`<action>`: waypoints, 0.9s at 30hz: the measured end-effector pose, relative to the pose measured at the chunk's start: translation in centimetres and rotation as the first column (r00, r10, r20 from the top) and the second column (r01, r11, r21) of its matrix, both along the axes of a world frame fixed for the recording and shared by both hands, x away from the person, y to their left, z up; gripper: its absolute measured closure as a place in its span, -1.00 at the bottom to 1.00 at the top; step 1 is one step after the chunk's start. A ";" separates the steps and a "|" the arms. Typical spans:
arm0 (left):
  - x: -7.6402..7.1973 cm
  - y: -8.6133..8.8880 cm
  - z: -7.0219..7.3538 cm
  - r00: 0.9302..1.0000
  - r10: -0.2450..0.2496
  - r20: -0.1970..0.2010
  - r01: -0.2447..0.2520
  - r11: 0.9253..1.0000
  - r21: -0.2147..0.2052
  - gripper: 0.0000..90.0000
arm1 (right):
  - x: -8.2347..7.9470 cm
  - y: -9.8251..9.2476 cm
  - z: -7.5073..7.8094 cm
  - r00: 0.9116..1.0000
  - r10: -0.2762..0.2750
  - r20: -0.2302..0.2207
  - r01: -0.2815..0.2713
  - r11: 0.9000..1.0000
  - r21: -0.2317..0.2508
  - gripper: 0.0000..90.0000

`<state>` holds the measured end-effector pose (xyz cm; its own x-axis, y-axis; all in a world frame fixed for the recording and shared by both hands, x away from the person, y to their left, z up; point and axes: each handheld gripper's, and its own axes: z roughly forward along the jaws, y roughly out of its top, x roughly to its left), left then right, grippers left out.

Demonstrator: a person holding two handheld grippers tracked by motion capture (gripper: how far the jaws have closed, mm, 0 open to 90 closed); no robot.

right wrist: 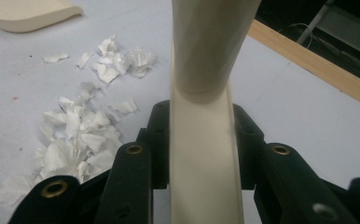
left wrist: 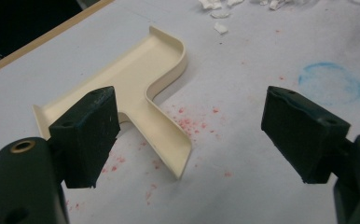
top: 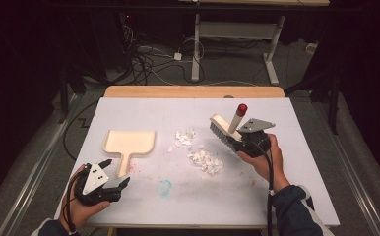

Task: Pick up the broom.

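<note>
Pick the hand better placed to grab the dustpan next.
Left. Its tongs stand open with the dustpan handle just ahead of them, untouched. The right tongs are shut on the brush, across the paper scraps.

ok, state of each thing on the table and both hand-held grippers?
brush: clamped in right hand-held gripper, bristles down beside the scraps
dustpan: flat on table, empty, not held
paper scraps: loose pile, unswept
left hand-held gripper: open, at dustpan handle
right hand-held gripper: shut on brush
</note>
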<state>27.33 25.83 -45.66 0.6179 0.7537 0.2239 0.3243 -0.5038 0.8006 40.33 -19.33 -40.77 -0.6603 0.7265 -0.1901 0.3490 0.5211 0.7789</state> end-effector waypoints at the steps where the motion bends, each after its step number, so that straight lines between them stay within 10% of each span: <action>1: 0.0 0.0 0.0 1.000 0.003 -0.001 -0.003 1.000 -0.004 -0.59 | 0.0 -0.1 0.0 1.000 -0.001 0.000 0.001 1.000 0.004 0.51; 27: 0.3 0.3 -0.7 0.999 0.008 -0.044 -0.008 1.000 0.004 -0.60 | 1.1 0.7 0.0 0.999 0.013 0.037 -0.012 1.000 -0.021 0.51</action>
